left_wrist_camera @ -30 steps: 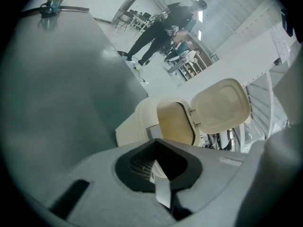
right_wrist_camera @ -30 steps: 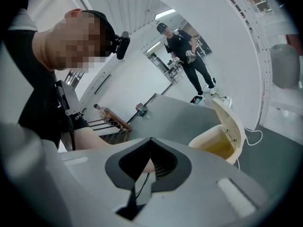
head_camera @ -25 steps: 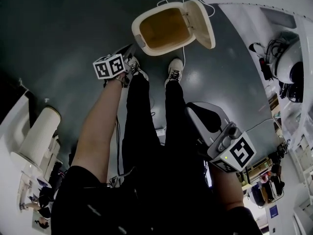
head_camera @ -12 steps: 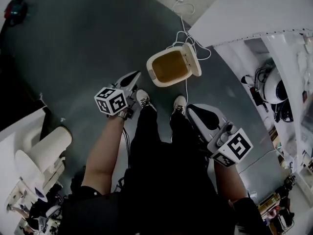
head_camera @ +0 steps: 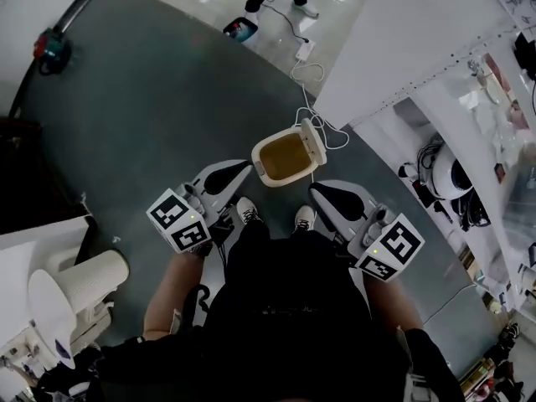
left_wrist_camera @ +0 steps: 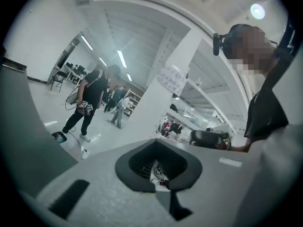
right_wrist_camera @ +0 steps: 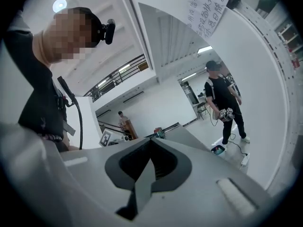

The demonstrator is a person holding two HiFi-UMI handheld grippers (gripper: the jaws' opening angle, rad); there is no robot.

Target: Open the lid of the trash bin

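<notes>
The cream trash bin [head_camera: 283,159] stands on the grey floor just ahead of my shoes, its lid [head_camera: 314,143] tipped up on the right side and its brown inside showing. My left gripper [head_camera: 237,171] hovers high above the floor, left of the bin, jaws shut and empty. My right gripper [head_camera: 321,193] floats to the bin's right, also shut with nothing in it. Neither touches the bin. In the left gripper view the left gripper [left_wrist_camera: 157,143] points out level at the hall; the right gripper [right_wrist_camera: 150,142] does the same in its view. The bin appears in neither gripper view.
A white cable with a power strip [head_camera: 305,51] runs from behind the bin. A white partition [head_camera: 402,48] stands to the right, white equipment [head_camera: 79,279] at the left. Another person [left_wrist_camera: 89,103] with grippers stands across the hall.
The view has climbed, so the bin looks smaller and farther below. Both grippers have risen well away from the bin, the left one more. The lid stays up.
</notes>
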